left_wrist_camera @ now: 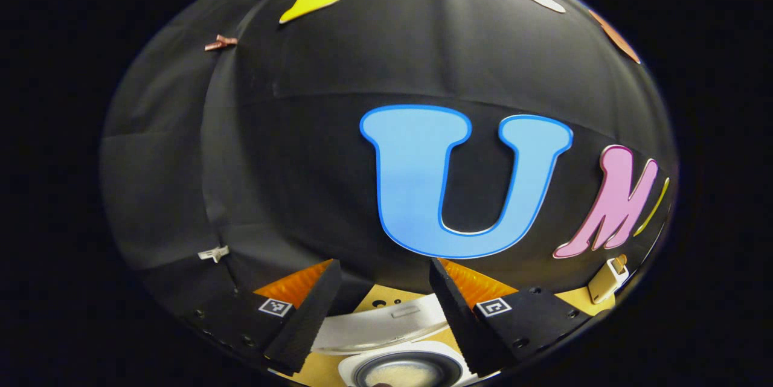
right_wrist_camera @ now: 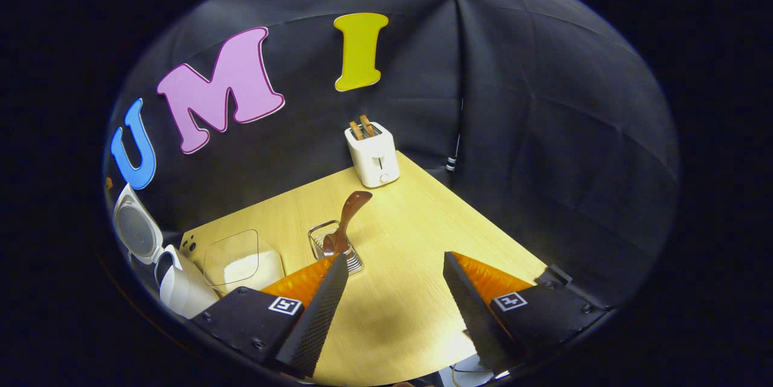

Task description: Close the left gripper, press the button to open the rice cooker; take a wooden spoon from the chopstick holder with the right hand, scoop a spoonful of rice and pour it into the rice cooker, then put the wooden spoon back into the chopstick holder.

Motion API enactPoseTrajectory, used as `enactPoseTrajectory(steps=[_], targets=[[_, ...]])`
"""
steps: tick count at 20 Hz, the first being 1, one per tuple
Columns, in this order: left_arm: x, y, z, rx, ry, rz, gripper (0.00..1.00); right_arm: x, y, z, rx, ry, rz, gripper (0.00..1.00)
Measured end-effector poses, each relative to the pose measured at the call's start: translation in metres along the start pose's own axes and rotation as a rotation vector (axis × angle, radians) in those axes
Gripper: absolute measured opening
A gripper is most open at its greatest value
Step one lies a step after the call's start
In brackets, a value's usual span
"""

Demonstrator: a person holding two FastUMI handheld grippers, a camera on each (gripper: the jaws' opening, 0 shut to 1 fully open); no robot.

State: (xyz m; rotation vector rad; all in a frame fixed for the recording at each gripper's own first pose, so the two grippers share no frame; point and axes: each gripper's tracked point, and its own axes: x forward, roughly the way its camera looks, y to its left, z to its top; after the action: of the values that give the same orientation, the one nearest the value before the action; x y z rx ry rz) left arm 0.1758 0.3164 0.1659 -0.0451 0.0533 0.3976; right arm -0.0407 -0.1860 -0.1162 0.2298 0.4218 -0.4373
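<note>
The white rice cooker (left_wrist_camera: 386,323) sits below my left gripper (left_wrist_camera: 383,263), which is open and holds nothing. The cooker's lid is up, and its dark inner pot (left_wrist_camera: 404,372) shows pale grains at the bottom. In the right gripper view the rice cooker (right_wrist_camera: 175,284) stands at the far left with its lid (right_wrist_camera: 136,227) raised. The wooden spoon (right_wrist_camera: 349,215) stands handle-up in the wire chopstick holder (right_wrist_camera: 320,239) on the table. My right gripper (right_wrist_camera: 394,257) is open and empty, just right of the holder and nearer to me. A clear box of rice (right_wrist_camera: 241,260) lies between cooker and holder.
A white toaster (right_wrist_camera: 374,154) with two slices of toast stands at the back of the wooden table (right_wrist_camera: 410,218), against the black cloth wall. The toaster (left_wrist_camera: 607,281) also appears at the right edge of the left gripper view. The table's right edge runs diagonally beside my right gripper.
</note>
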Motion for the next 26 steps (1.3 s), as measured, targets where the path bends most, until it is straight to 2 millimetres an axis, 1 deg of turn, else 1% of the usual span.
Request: enactPoseTrajectory(steps=[2, 4, 5, 6, 7, 8, 9, 11, 13, 16, 19, 22, 24, 26], targets=[[0.020, 0.003, -0.019, -0.029, 0.068, -0.010, 0.95, -0.009, 0.005, -0.012, 0.024, 0.011, -0.004, 0.98], [0.030, 0.005, -0.035, -0.016, 0.122, -0.010, 0.95, -0.011, 0.013, -0.026, 0.019, 0.032, 0.001, 0.99], [0.032, 0.007, -0.042, -0.015, 0.150, -0.010, 0.95, -0.010, 0.017, -0.033, 0.012, 0.043, 0.006, 0.98], [0.033, 0.002, -0.045, -0.035, 0.169, -0.015, 0.95, -0.010, 0.022, -0.039, 0.006, 0.056, 0.015, 0.98], [0.031, 0.001, -0.043, -0.039, 0.170, 0.002, 0.95, -0.012, 0.026, -0.044, 0.004, 0.067, 0.028, 0.99], [0.032, 0.004, -0.048, -0.040, 0.175, 0.014, 0.98, -0.013, 0.032, -0.046, 0.003, 0.066, 0.039, 0.99], [0.028, 0.002, -0.052, -0.040, 0.196, 0.026, 0.96, -0.013, 0.036, -0.046, -0.002, 0.065, 0.049, 0.99], [0.017, -0.007, -0.058, -0.056, 0.231, 0.013, 0.99, -0.011, 0.044, -0.049, -0.010, 0.068, 0.077, 0.99], [0.002, -0.014, -0.066, -0.074, 0.265, 0.005, 0.98, -0.006, 0.053, -0.049, -0.017, 0.071, 0.106, 0.99], [-0.024, -0.028, -0.085, -0.097, 0.312, -0.007, 0.98, 0.003, 0.060, -0.056, -0.020, 0.089, 0.140, 0.99], [-0.057, -0.044, -0.116, -0.102, 0.374, -0.005, 0.98, 0.015, 0.070, -0.063, -0.006, 0.118, 0.178, 0.99], [-0.083, -0.057, -0.151, -0.087, 0.415, 0.003, 0.98, 0.026, 0.076, -0.071, -0.107, 0.130, 0.204, 0.99], [-0.096, -0.064, -0.175, -0.091, 0.440, 0.011, 0.98, 0.028, 0.083, -0.073, -0.127, 0.134, 0.239, 0.99], [-0.105, -0.069, -0.193, -0.111, 0.431, 0.019, 0.98, 0.029, 0.087, -0.078, -0.128, 0.151, 0.267, 0.99]])
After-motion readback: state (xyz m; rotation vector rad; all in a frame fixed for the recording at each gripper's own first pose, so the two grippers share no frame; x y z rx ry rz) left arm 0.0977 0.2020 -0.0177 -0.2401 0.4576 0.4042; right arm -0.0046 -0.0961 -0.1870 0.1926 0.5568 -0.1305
